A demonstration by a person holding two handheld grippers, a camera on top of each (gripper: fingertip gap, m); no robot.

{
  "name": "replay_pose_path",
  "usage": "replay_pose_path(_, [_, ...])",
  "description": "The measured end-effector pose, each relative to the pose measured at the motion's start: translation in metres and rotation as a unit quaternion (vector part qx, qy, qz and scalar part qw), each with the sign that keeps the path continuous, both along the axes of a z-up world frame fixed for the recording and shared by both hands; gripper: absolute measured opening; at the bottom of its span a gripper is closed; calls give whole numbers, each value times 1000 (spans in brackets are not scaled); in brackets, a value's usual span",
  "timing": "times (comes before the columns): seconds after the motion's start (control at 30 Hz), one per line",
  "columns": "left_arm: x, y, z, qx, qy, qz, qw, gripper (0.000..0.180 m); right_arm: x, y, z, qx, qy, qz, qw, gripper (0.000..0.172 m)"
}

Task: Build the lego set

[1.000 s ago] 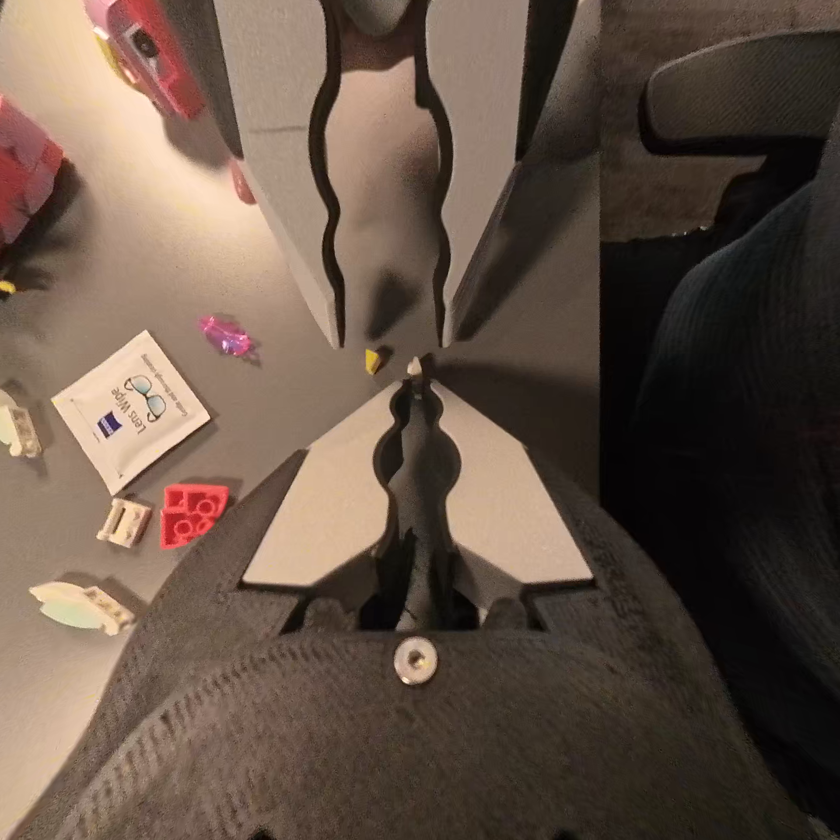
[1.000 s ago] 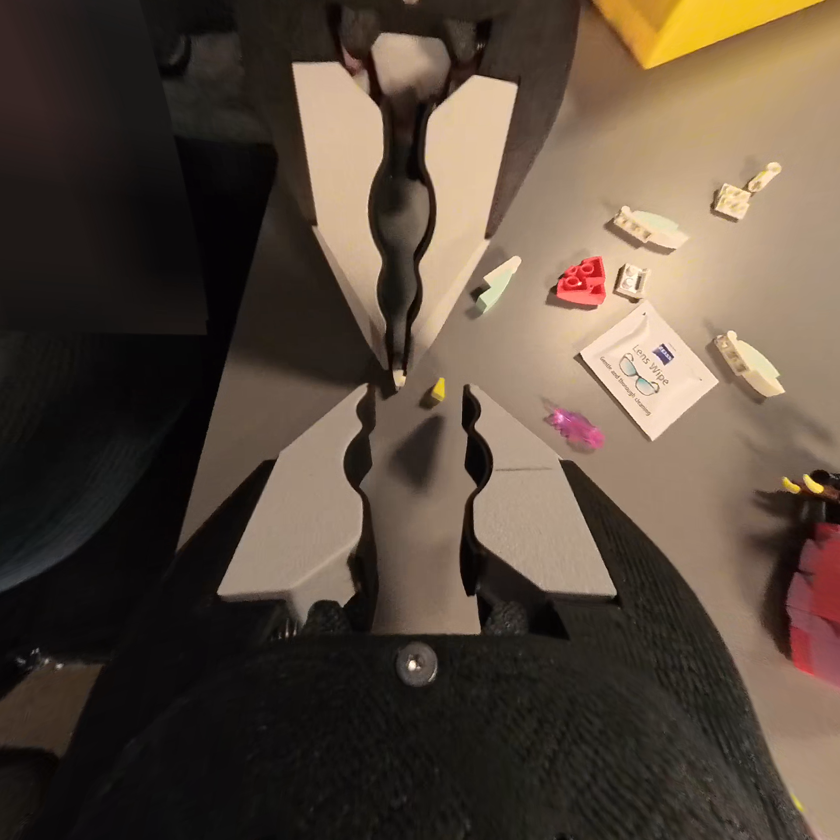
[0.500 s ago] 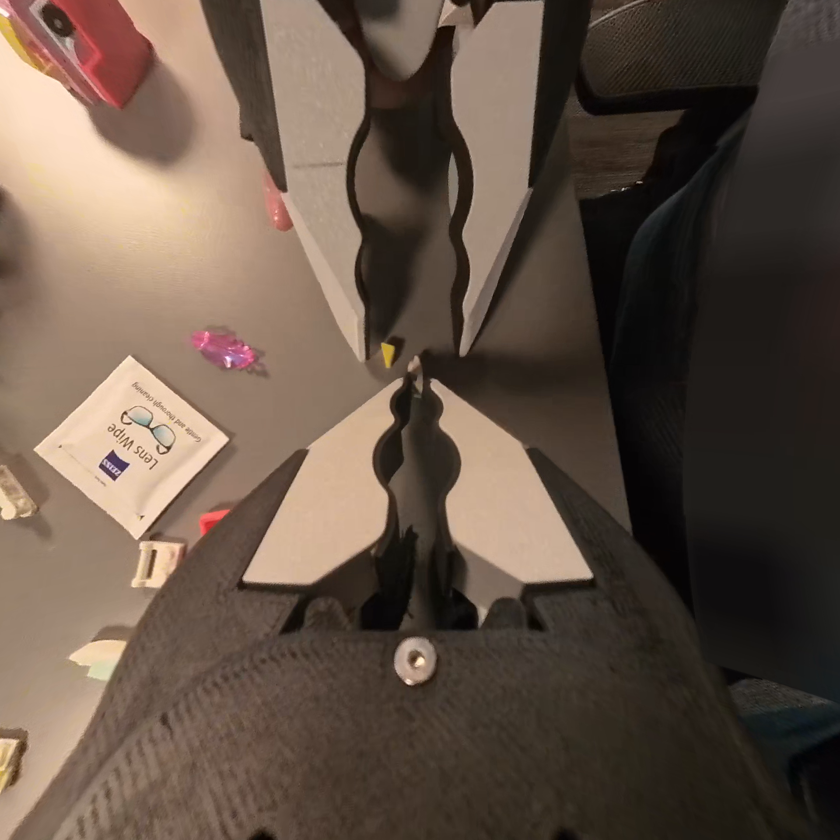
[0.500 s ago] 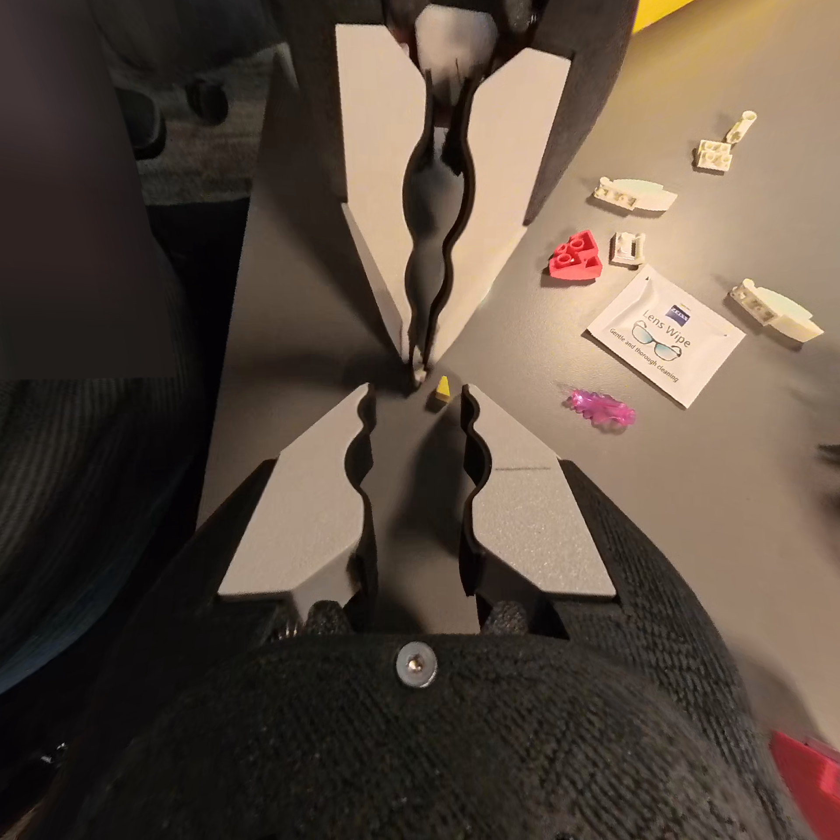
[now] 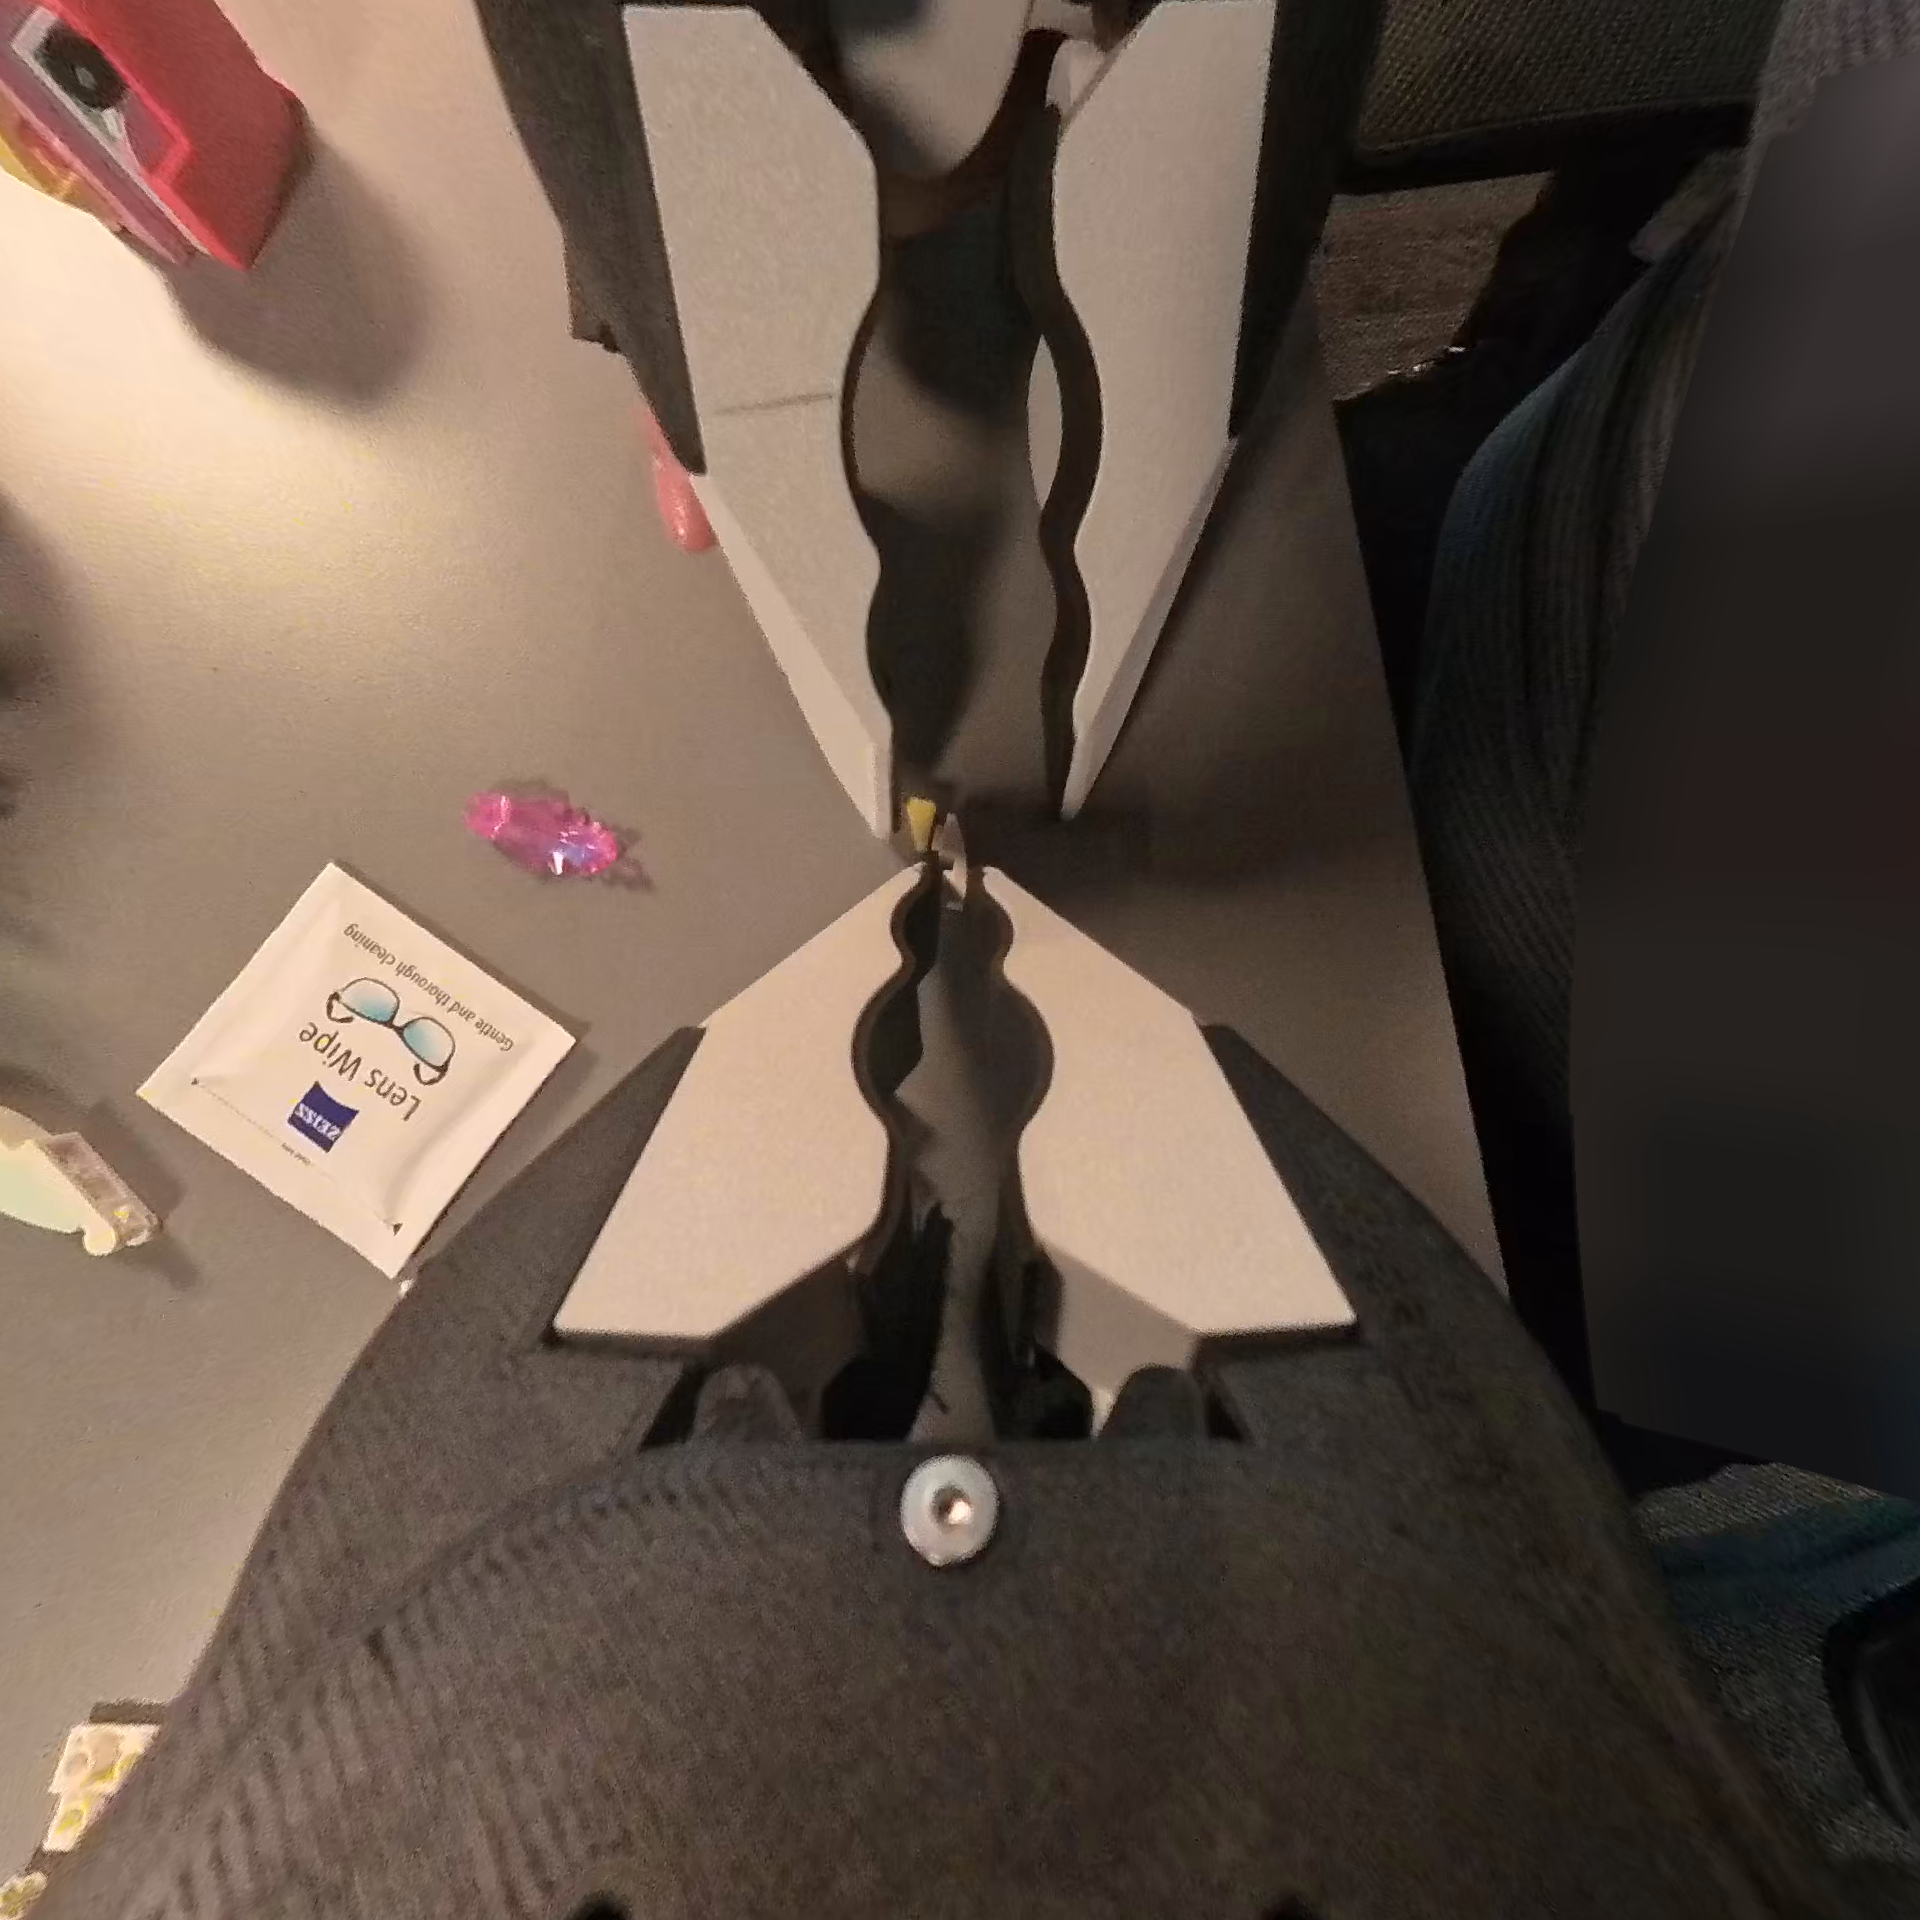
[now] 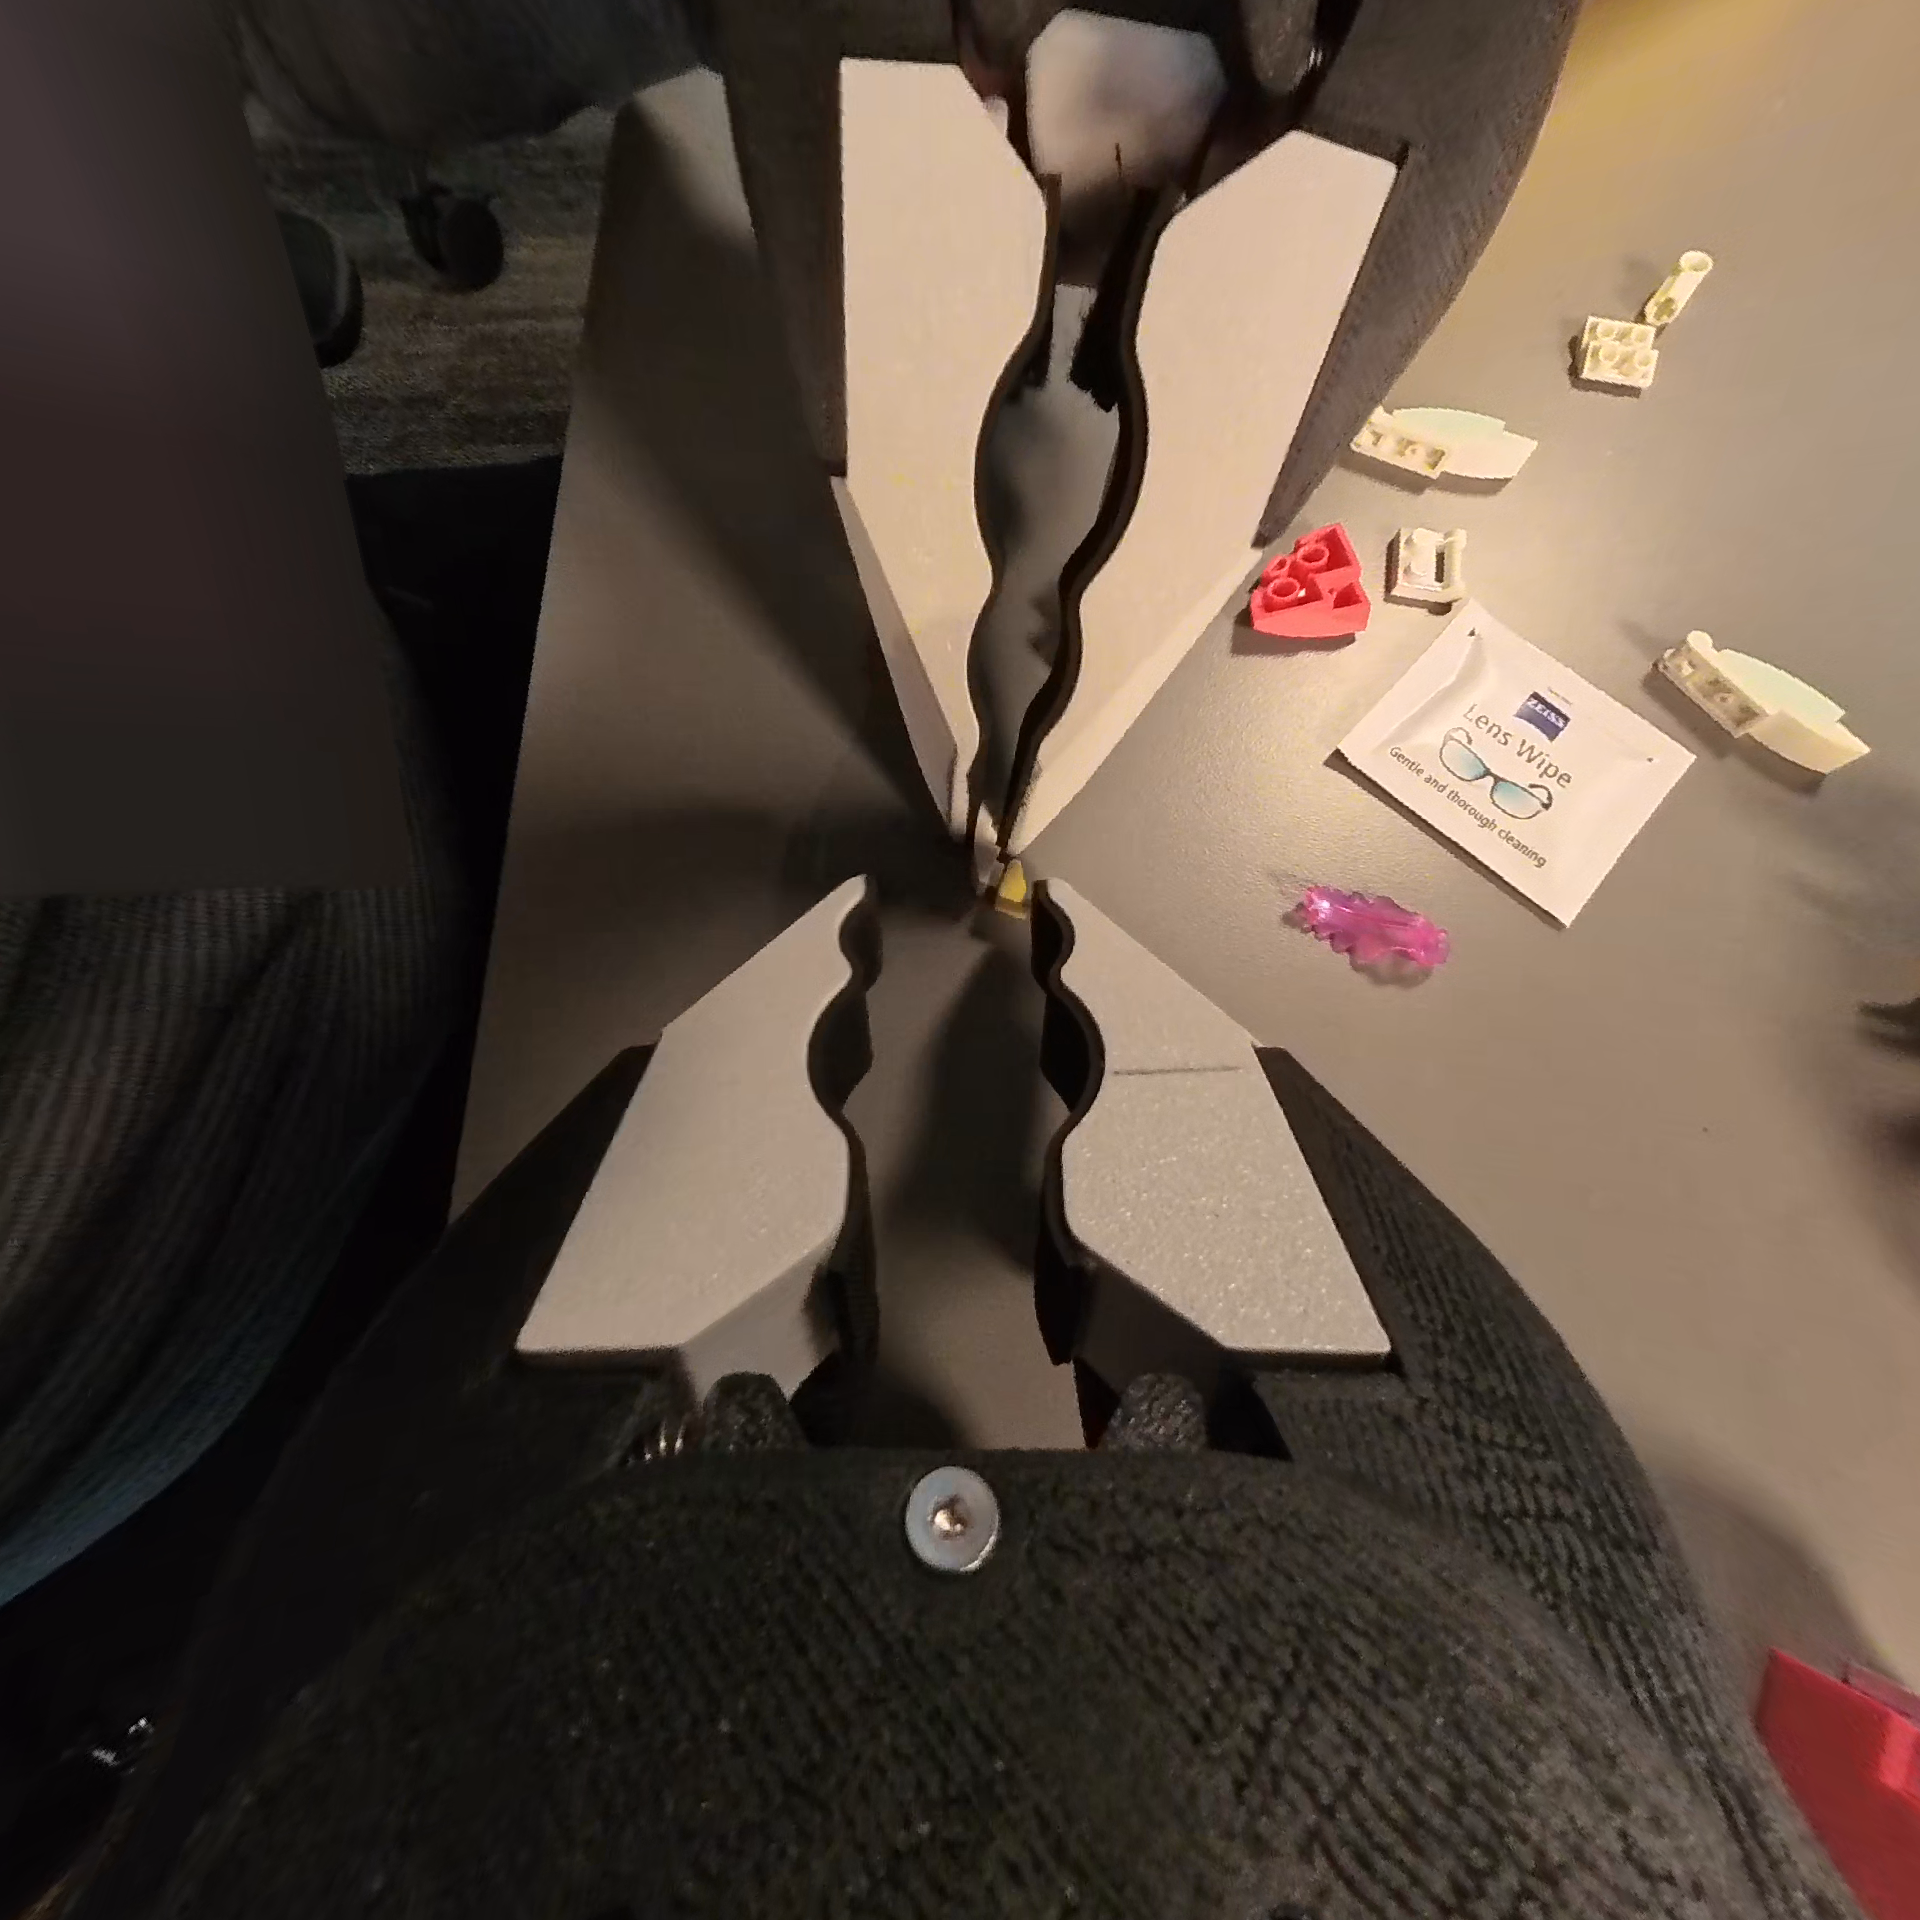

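Observation:
My left gripper (image 5: 945, 878) is shut on a tiny white piece (image 5: 954, 844) that sticks out past its tips, just above the grey table (image 5: 312, 623). My right gripper (image 6: 956, 894) faces it tip to tip and is open. A tiny yellow piece (image 6: 1010, 888) lies on the table between the right gripper's fingertips, close against one finger (image 6: 1049, 904), with a clear gap to the other. In the left wrist view the yellow piece (image 5: 920, 821) sits right beside the white piece. In the right wrist view the left gripper (image 6: 987, 821) shows shut from the front.
A white wipe sachet (image 6: 1512, 758), a pink translucent piece (image 6: 1366, 930), a red brick (image 6: 1309, 597) and several pale pieces (image 6: 1444, 442) lie to one side. A red-pink box (image 5: 135, 135) stands farther off. The table edge and a seated person's dark clothing (image 5: 1662, 727) are close by. The grippers are tip to tip, or close to it. My left tips are roughly 8 cm from the red brick (image 6: 1309, 597).
The two grippers have drawn closer together, so the held white piece now meets the yellow piece. The right jaws have narrowed around the yellow piece. The left grasp is unchanged.

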State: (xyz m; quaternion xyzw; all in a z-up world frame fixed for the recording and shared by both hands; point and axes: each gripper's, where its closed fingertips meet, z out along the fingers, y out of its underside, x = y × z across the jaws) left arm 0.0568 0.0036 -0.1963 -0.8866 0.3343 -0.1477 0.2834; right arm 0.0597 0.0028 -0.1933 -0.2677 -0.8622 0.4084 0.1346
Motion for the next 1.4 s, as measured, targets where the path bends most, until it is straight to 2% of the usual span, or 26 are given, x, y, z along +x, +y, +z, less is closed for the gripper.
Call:
replay_pose_path(0.37, [0, 1, 0, 5, -5, 1, 1000, 5, -3, -1, 0, 1, 1, -8, 1000, 19])
replay_pose_path(0.57, [0, 2, 0, 12, -4, 0, 1000, 5, -8, 4, 0, 0, -1, -31, 1000, 7])
replay_pose_path(0.83, [1, 3, 1, 112, 87, -23, 990, 3, -6, 3, 1, 53, 66, -24, 996, 6])
replay_pose_path(1.13, [8, 0, 5, 233, 178, -24, 956, 3, 0, -2, 5, 150, 178, 30, 972, 6])
replay_pose_path(1.4, [8, 3, 16, 283, 196, -15, 939, 3, -1, 1, 15, 156, 200, 68, 965, 5])
